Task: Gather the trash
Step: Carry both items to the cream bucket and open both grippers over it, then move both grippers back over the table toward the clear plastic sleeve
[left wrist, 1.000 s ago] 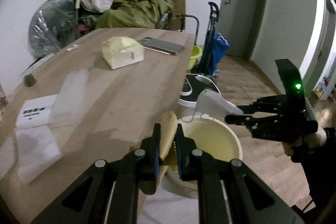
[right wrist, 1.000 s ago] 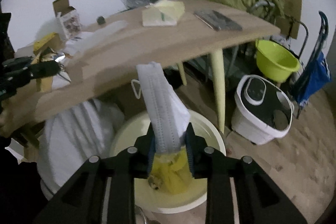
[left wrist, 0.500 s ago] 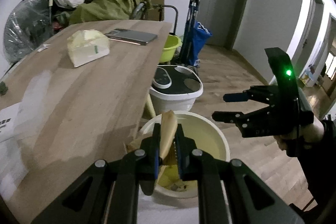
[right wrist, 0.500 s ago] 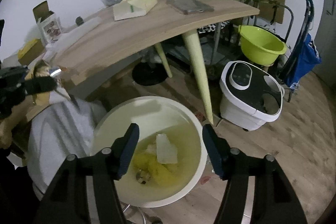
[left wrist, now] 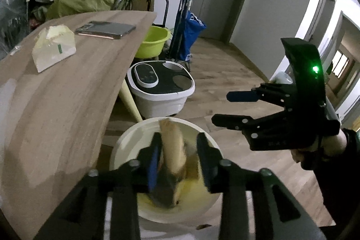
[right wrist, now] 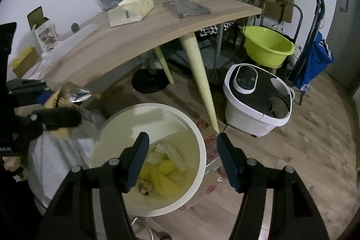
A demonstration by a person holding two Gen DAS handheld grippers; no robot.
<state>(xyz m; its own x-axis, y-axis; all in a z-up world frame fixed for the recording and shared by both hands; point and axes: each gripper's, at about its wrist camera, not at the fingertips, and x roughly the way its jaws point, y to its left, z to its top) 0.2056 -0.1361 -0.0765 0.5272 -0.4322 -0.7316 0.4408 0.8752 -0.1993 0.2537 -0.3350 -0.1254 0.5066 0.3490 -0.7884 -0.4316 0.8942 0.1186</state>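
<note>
Left gripper hangs over the round cream plastic bin, fingers parted around a tan crumpled wrapper, blurred, likely dropping free; contact I cannot tell. The right gripper, spread wide and empty, sits above the same bin. Only the right view shows the bottom: yellow scraps and a pale face mask already binned.
</note>
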